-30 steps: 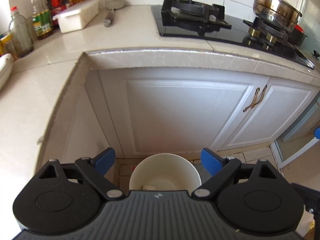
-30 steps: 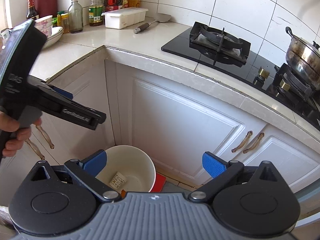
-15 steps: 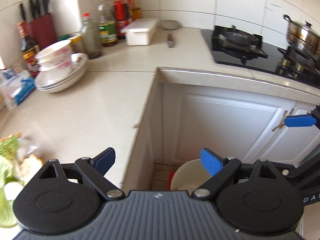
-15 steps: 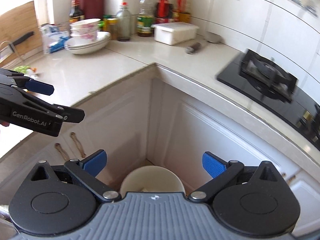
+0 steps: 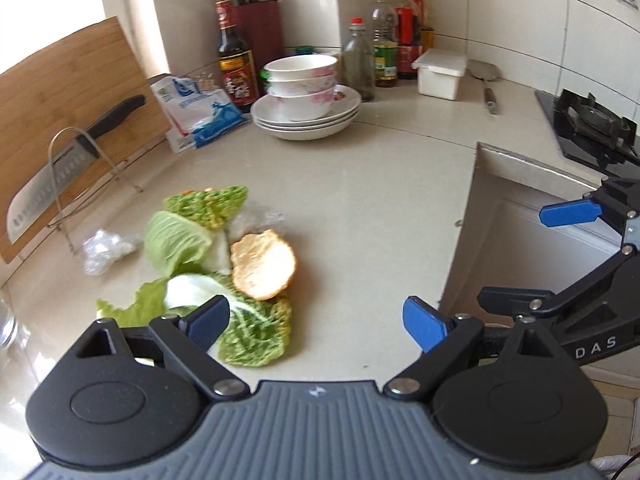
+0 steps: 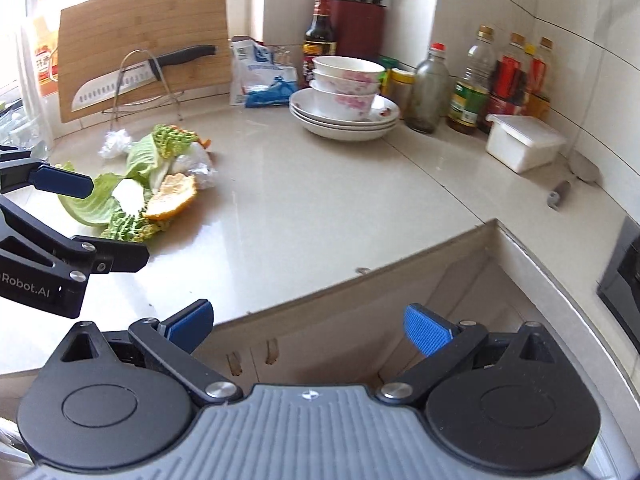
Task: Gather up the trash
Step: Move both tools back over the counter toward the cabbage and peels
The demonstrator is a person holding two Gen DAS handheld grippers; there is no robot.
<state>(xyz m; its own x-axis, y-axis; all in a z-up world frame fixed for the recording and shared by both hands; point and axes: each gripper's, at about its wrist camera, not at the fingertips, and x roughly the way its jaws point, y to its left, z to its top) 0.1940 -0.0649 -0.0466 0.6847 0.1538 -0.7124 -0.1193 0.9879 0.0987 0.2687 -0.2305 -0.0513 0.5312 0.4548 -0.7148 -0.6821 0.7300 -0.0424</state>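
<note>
Both claws were spread wide and held nothing: the left gripper (image 5: 316,322) hung over the countertop (image 5: 360,208) with the scrap heap just beyond its left finger, at about ten o'clock, and the right gripper (image 6: 308,326) sat off the counter edge, well apart from it. The cabbage leaves (image 5: 176,240), the orange peel (image 5: 262,270) touching them, and the crumpled plastic wrap (image 5: 104,252) at nine o'clock all lay uncollected. Judging by that, most of the clearing remained, and no bin showed in either view.

Green cabbage leaves (image 5: 176,240), orange peel (image 5: 262,264), pink-flowered white bowls (image 5: 302,80)
</note>
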